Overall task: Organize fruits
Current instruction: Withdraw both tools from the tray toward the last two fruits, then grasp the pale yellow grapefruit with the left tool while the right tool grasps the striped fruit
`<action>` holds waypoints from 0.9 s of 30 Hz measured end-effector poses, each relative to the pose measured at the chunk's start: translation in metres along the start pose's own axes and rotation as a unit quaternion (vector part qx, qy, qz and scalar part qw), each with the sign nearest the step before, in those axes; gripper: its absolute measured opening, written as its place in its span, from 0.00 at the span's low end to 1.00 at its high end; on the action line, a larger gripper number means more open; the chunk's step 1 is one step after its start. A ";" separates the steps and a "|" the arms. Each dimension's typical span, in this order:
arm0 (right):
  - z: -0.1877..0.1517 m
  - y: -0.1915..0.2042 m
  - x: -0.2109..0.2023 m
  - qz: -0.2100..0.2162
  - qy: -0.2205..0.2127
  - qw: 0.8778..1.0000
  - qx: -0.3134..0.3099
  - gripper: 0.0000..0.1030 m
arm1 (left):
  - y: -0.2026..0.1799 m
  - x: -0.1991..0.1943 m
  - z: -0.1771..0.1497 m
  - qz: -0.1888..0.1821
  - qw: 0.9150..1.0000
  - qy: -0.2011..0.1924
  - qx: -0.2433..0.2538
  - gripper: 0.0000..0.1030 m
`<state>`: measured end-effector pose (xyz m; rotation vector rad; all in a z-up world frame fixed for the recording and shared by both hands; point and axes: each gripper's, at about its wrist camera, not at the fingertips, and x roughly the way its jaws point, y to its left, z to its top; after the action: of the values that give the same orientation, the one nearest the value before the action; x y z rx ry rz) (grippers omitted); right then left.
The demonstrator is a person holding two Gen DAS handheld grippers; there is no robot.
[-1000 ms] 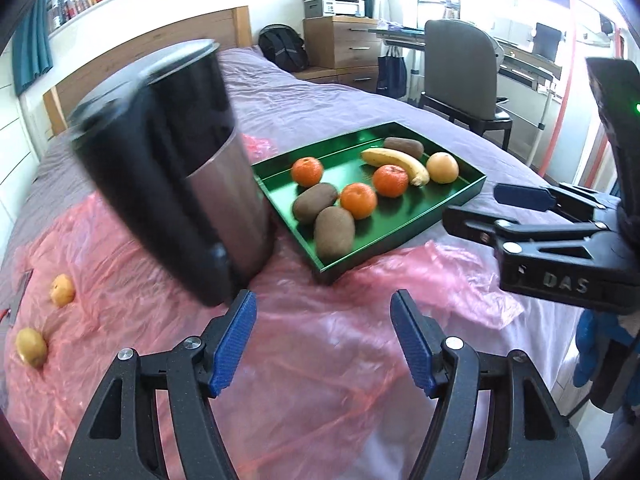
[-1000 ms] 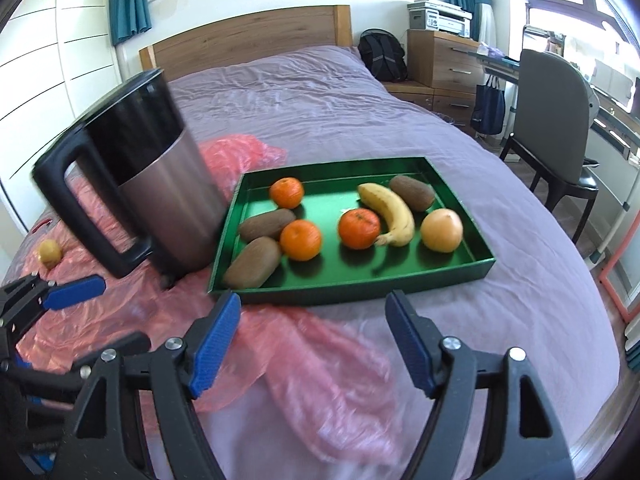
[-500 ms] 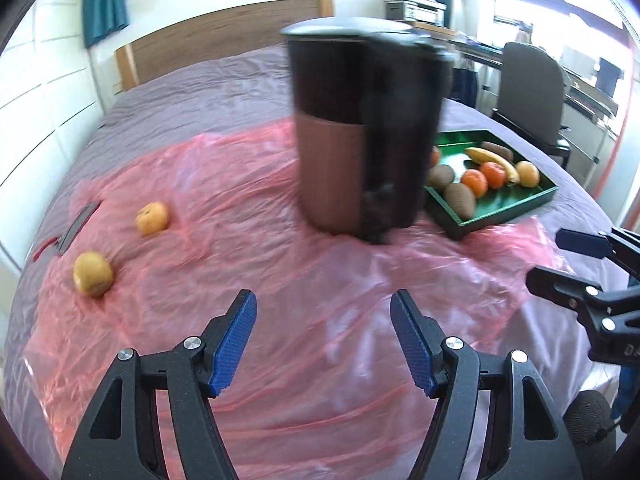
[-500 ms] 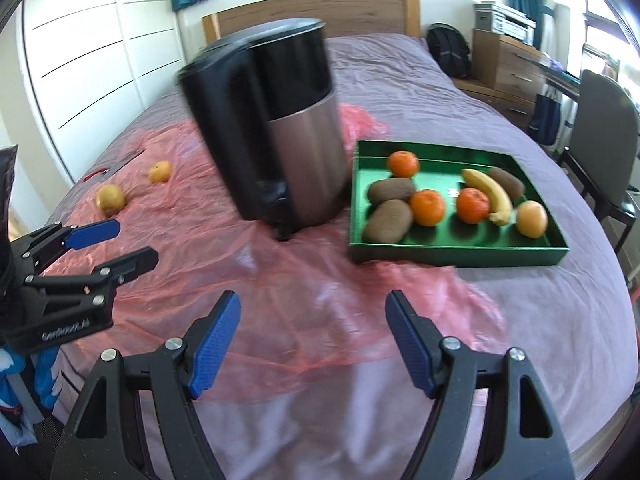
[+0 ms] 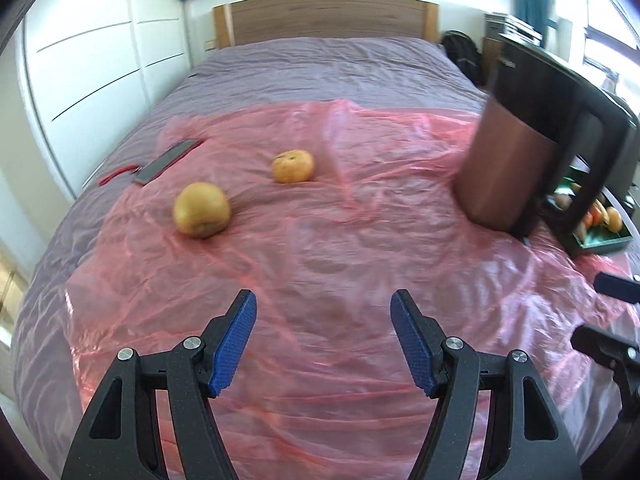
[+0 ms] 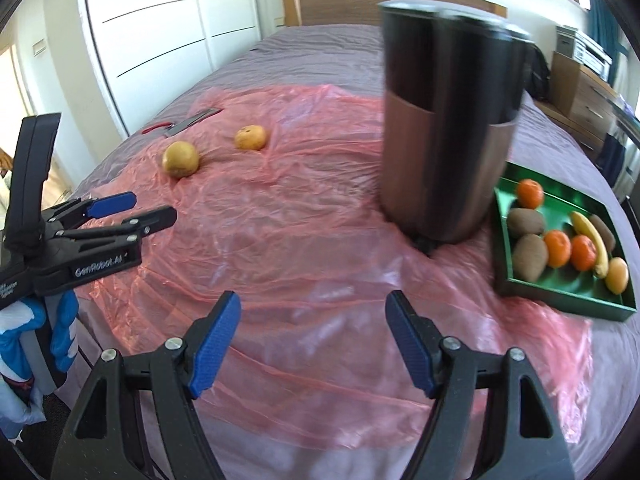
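Observation:
Two loose fruits lie on the pink plastic sheet: a yellow-brown round fruit (image 5: pixel 202 209) (image 6: pixel 181 159) and an orange one (image 5: pixel 293 166) (image 6: pixel 251 137) beyond it. A green tray (image 6: pixel 560 300) (image 5: pixel 602 242) at the right holds kiwis, oranges and a banana. My left gripper (image 5: pixel 323 344) is open and empty, low over the sheet, short of the two loose fruits; it also shows in the right wrist view (image 6: pixel 132 208). My right gripper (image 6: pixel 313 344) is open and empty, over the sheet's near edge, left of the tray.
A tall black and steel kettle (image 6: pixel 448 140) (image 5: pixel 532 148) stands on the sheet between the loose fruits and the tray. A flat grey tool with a red cord (image 5: pixel 160 162) lies at the sheet's far left. White wardrobes line the left wall.
Both grippers have swung left, away from the tray. The two loose fruits now sit near the middle of the left wrist view and the tray has slid to the right edge.

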<state>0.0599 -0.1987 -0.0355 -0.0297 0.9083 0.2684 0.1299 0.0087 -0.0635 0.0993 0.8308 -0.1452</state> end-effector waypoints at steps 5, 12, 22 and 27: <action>0.021 0.027 0.026 0.021 0.004 0.999 -0.029 0.98 | 0.056 0.019 0.010 0.027 0.997 -0.005 -0.072 0.67; 0.064 0.054 0.064 0.038 -0.008 0.998 -0.055 0.98 | 0.108 0.045 0.031 0.040 0.990 -0.028 -0.133 0.72; 0.138 0.079 0.130 0.051 -0.045 0.995 -0.075 0.98 | 0.131 0.097 0.054 0.037 0.986 -0.024 -0.160 0.72; 0.172 0.084 0.168 0.059 -0.054 0.994 -0.071 0.97 | 0.132 0.120 0.058 0.044 0.987 -0.017 -0.155 0.72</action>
<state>0.2707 -0.0568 -0.0540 -0.0918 0.7825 0.4399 0.2738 0.1195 -0.1089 -0.1595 0.8045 0.0670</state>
